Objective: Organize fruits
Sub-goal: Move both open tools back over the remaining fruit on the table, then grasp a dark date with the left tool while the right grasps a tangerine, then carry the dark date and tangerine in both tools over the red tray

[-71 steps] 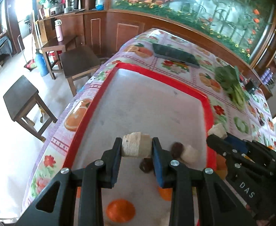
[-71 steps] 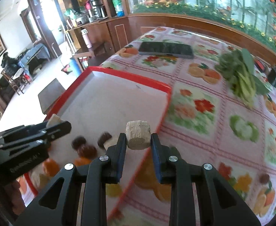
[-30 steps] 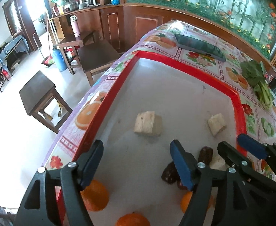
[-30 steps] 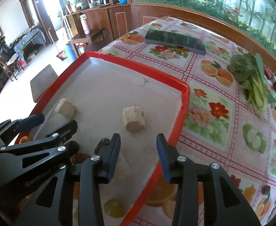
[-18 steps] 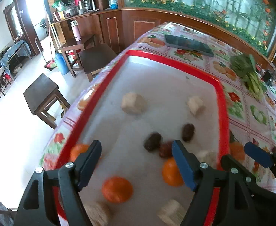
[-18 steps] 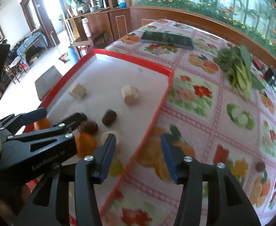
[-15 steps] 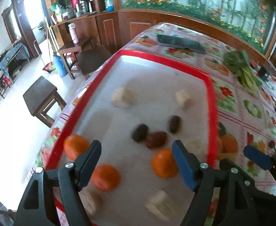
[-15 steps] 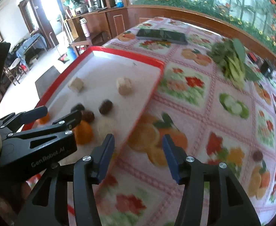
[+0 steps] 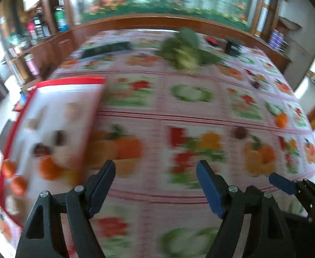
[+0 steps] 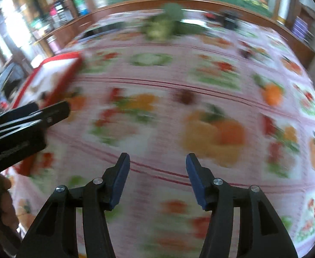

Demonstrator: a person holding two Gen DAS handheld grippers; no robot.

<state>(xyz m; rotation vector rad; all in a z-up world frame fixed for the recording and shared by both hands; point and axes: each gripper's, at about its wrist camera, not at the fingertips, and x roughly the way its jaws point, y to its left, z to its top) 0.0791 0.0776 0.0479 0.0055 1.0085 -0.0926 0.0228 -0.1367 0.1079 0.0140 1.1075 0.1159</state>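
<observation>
Progress looks partial. Red tray point(image 9: 69, 81) at the desk's left edge already holds oranges point(image 9: 46, 167), dark fruits point(image 9: 41, 149) and pale chunks, all blurred. Left hand-held gripper point(image 9: 156, 173) and right hand-held gripper point(image 10: 157, 163) both spread wide, empty, over the patterned tablecloth point(image 9: 189, 116). Left to sort, by my read: a dark fruit point(image 10: 184, 97) and a small orange point(image 10: 272, 93) loose on the cloth, well apart from the tray. Greens point(image 9: 184, 51) lie farther back.
</observation>
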